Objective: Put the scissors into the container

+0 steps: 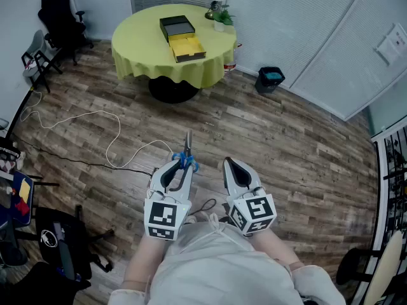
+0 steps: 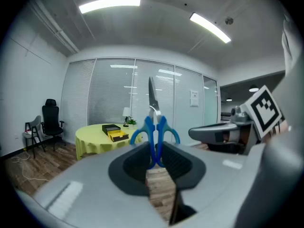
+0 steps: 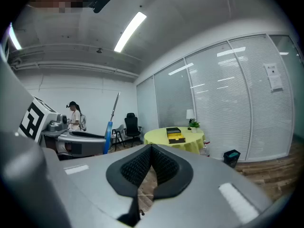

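Head view shows the left gripper (image 1: 180,165) clamped on the blue-handled scissors (image 1: 187,146), the right gripper (image 1: 230,166) closed and empty, both well apart from the yellow container (image 1: 189,48).

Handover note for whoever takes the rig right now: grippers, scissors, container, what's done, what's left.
Left gripper: shut on the scissors, blue handles between the pads, blades pointing ahead.
Right gripper: shut, nothing in it.
Container: the open yellow box sits next to a black box on the round table across the room, well away from both grippers.
Done: scissors are in hand.
Left: carry them to the table, put them into the yellow box, let go.
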`<act>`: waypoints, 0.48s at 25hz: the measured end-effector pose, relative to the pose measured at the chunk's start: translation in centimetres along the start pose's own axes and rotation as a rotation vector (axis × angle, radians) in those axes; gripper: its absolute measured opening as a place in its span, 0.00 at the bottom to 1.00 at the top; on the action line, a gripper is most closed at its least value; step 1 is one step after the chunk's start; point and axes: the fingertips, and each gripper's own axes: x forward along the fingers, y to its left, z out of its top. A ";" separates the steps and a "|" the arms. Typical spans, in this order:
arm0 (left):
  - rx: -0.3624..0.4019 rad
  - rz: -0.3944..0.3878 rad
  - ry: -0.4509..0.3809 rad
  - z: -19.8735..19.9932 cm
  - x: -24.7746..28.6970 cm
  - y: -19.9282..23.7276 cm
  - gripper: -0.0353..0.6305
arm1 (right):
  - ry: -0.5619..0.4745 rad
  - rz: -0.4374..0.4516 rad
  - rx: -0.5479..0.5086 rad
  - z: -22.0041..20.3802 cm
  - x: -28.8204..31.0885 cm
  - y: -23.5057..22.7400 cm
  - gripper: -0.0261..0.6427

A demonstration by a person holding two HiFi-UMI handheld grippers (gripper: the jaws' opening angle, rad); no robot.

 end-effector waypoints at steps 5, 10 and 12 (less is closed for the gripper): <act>0.002 0.005 0.003 -0.1 -0.2 0.2 0.17 | 0.007 0.008 0.002 -0.2 0.1 0.3 0.04; -0.002 0.007 0.003 -0.1 -0.1 0.7 0.17 | 0.023 0.027 0.020 -0.6 0.7 0.7 0.04; -0.006 0.006 0.004 -0.2 -0.1 0.9 0.17 | 0.025 0.054 0.035 -0.8 1.1 1.4 0.04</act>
